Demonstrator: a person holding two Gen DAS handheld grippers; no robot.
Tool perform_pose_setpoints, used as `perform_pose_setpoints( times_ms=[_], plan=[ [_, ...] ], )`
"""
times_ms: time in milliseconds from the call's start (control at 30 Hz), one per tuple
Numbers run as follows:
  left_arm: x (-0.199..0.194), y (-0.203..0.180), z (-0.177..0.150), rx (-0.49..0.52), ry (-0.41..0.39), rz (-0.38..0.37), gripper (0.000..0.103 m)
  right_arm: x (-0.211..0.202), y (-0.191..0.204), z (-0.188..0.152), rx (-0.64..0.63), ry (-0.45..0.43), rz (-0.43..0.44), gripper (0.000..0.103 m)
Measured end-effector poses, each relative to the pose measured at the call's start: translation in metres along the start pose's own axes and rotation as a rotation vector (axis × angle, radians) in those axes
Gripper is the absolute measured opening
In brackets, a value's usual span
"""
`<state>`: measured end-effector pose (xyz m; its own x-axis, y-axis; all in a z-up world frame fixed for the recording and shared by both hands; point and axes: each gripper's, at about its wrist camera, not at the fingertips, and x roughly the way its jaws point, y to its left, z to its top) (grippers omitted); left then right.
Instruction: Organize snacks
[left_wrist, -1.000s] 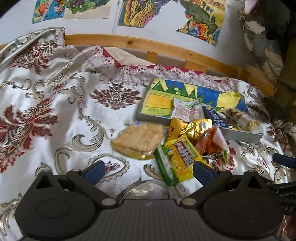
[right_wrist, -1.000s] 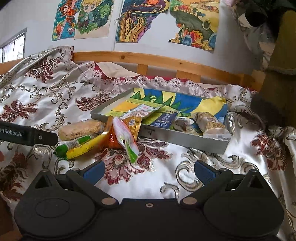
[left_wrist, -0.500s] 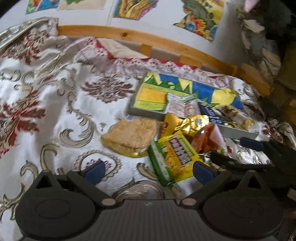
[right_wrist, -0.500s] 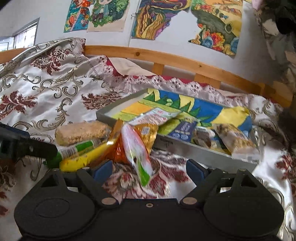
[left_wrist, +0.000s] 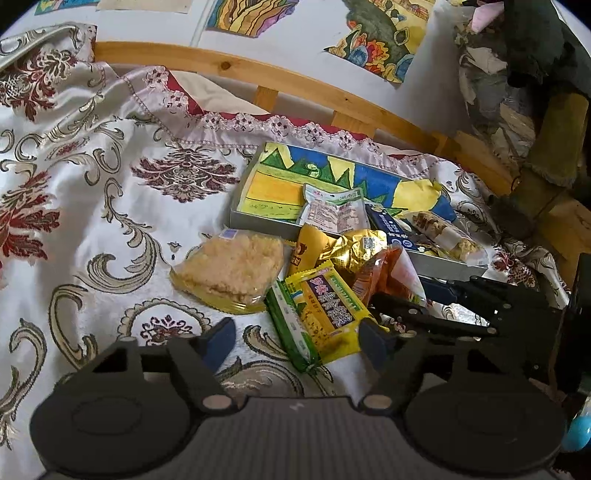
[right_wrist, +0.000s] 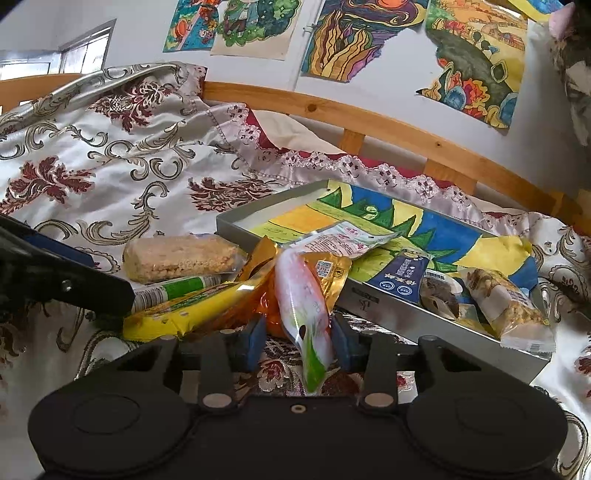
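Loose snacks lie heaped on the bedspread in front of a grey tray (left_wrist: 258, 222) lined with a colourful drawing. My left gripper (left_wrist: 297, 341) is closing around a yellow bar pack (left_wrist: 327, 306) and a green pack (left_wrist: 286, 321); its pads do not grip them. My right gripper (right_wrist: 297, 339) is closing on a pink, white and green pouch (right_wrist: 303, 306) that stands between its pads, with an orange pack (right_wrist: 267, 306) behind. The right gripper (left_wrist: 417, 297) also shows beside the pile. A rice cake pack (left_wrist: 232, 269) lies left of the heap.
The tray (right_wrist: 388, 306) holds a white pouch (right_wrist: 343, 240), a dark blue pack (right_wrist: 402, 275) and a nut bar (right_wrist: 506, 306). A gold pack (left_wrist: 354, 245) leans on its front wall. A wooden bed rail (left_wrist: 295, 79) and a wall with drawings stand behind. Clothes hang at the right.
Both grippers have narrowed. The right gripper moved forward to the pile and now has the pink pouch between its pads. The left gripper stayed put and tilted slightly.
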<state>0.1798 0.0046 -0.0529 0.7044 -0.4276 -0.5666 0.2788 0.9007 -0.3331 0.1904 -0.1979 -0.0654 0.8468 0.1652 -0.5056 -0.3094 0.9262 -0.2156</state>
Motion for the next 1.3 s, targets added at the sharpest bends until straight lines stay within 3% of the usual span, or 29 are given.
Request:
perform_pose_setpoints(
  times_ms=[100, 200, 400, 500, 733, 967, 1300],
  plan=[
    [0.003, -0.005, 0.001, 0.034, 0.011, -0.007, 0.057, -0.002, -0.002, -0.001, 0.023, -0.002, -0.002, 0.04],
    [0.012, -0.014, 0.002, 0.09, 0.049, 0.01, 0.038, -0.005, 0.0, -0.002, 0.026, -0.002, -0.015, 0.04],
    [0.025, -0.014, 0.0, 0.087, 0.135, 0.045, 0.031, -0.011, -0.001, -0.006, 0.048, 0.015, -0.028, 0.04],
    [0.024, -0.01, 0.0, 0.059, 0.139, 0.043, 0.023, -0.015, 0.001, -0.006, 0.053, 0.02, -0.036, 0.04],
    [0.012, -0.006, -0.001, -0.027, 0.178, 0.038, 0.02, -0.037, 0.001, -0.008, 0.111, 0.047, -0.053, 0.039],
    [-0.009, -0.008, -0.015, -0.127, 0.297, 0.053, 0.018, -0.073, 0.002, -0.021, 0.198, 0.127, -0.054, 0.039],
    [-0.026, -0.023, -0.034, -0.064, 0.346, 0.117, 0.019, -0.116, 0.014, -0.04, 0.243, 0.232, -0.047, 0.041]
  ],
)
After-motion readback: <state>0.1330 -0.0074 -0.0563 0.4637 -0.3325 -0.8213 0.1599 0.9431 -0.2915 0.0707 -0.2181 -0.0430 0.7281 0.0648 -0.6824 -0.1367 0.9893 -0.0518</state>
